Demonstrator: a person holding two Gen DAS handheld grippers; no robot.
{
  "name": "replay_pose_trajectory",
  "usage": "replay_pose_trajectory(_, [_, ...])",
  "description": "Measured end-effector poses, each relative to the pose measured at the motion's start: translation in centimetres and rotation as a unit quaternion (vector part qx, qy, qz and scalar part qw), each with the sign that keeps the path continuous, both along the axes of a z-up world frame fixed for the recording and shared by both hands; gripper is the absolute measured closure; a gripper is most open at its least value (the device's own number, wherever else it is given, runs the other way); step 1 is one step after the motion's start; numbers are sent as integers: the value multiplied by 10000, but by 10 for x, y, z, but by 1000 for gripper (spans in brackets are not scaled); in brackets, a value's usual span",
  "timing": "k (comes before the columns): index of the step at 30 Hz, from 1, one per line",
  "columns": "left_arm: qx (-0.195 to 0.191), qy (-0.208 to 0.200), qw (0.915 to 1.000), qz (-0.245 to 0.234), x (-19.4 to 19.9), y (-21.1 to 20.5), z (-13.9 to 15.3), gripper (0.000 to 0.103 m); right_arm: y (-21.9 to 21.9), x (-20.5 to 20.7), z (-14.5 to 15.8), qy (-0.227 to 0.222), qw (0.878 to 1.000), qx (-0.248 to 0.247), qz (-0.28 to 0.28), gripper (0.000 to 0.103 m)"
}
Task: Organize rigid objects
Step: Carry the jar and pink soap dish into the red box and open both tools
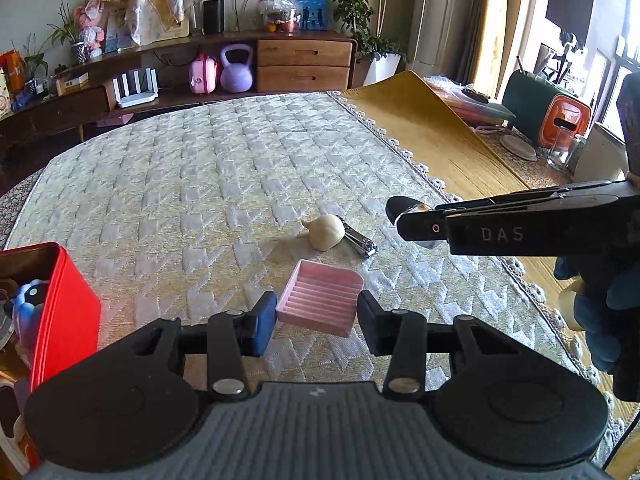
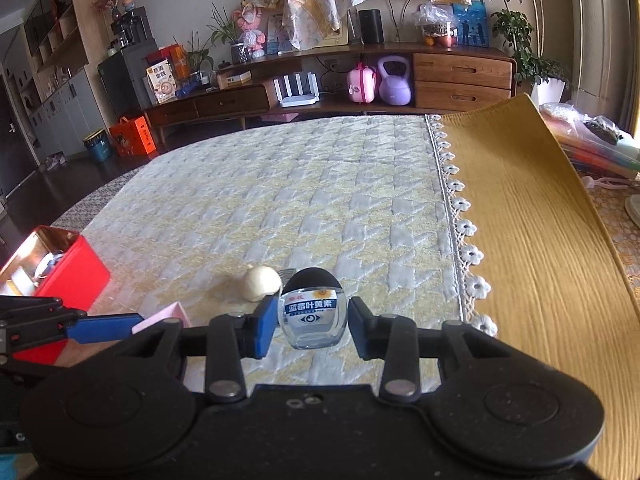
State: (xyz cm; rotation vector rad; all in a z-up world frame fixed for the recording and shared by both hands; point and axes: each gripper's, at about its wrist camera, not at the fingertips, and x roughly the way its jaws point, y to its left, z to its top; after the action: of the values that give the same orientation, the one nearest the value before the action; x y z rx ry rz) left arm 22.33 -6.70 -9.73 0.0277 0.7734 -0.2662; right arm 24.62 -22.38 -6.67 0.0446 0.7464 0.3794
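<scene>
Here the left gripper [image 1: 316, 320] clamps a ribbed pink tray [image 1: 320, 300], the right gripper [image 2: 313, 326] a black-capped glass jar [image 2: 313, 312].

I'm looking at a table spread with a quilted cream cloth [image 1: 224, 168] — its lace edge is running beside a mustard-yellow runner [image 1: 432, 136]. Lying directly on the cloth are a pale garlic-shaped piece [image 1: 326, 232], with a metal nail clipper [image 1: 360, 238] touching it. A red tin box [image 1: 66, 308] is sitting at the cloth's left edge — I can't tell exactly what's inside.
</scene>
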Motion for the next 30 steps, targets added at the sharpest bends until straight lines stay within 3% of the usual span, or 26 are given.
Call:
replay_pose_trajectory(13, [-112,-170,9989,426,-44,35,49,60,29,-61,49,-228,9993,168,227,66])
replay_pose_trajectory(30, [-270,-358,9912,1248,-76,126,103,61,114,-110,91,-538,9937,125,980,66])
